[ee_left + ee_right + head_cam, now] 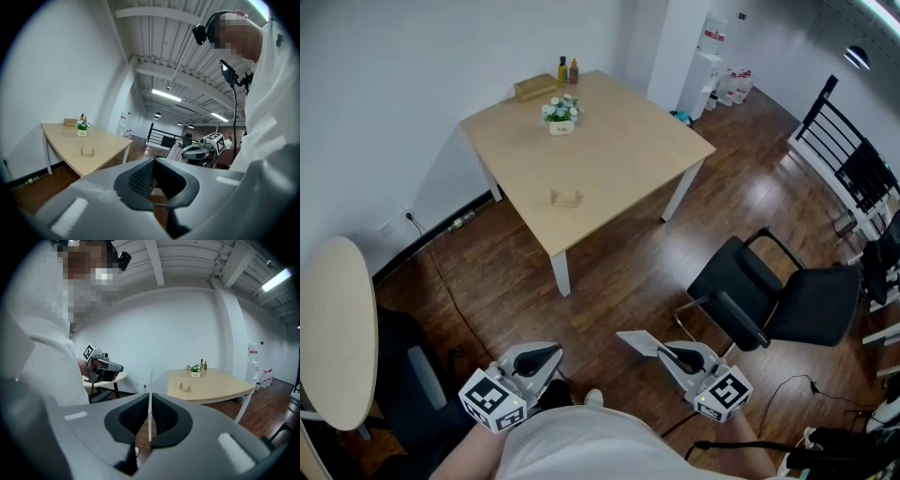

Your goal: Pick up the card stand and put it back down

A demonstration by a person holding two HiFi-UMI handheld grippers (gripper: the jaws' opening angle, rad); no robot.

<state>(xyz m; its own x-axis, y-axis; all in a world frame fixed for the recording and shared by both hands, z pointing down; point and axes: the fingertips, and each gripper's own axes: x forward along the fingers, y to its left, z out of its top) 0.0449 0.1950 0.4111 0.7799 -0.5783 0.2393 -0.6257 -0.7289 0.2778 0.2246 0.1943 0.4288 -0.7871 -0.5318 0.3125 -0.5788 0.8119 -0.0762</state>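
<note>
The card stand (566, 198) sits on the table (619, 141), well apart from me. My right gripper (664, 351) has its jaws pinched on a white card (637, 341). The left gripper (546, 356) has its jaws closed and empty. If I arrive with closed jaws, I may topple the stand.

- Head view: looks from above the person, steeply down and forward. The bench (581, 159) stands far off at 12 o'clock. The left gripper (548, 354) is close at 7 o'clock and the right gripper (666, 351) close at 5 o'clock.
- Left gripper view: sits right behind its own fingers (140, 178), facing level. The bench (65, 136) is distant at 9 o'clock.
- Right gripper view: sits right behind its own fingers (164, 416), facing level. The bench (220, 383) is distant at 2 o'clock.
- All three views share the bench, and each gripper view shows the other gripper.
</note>
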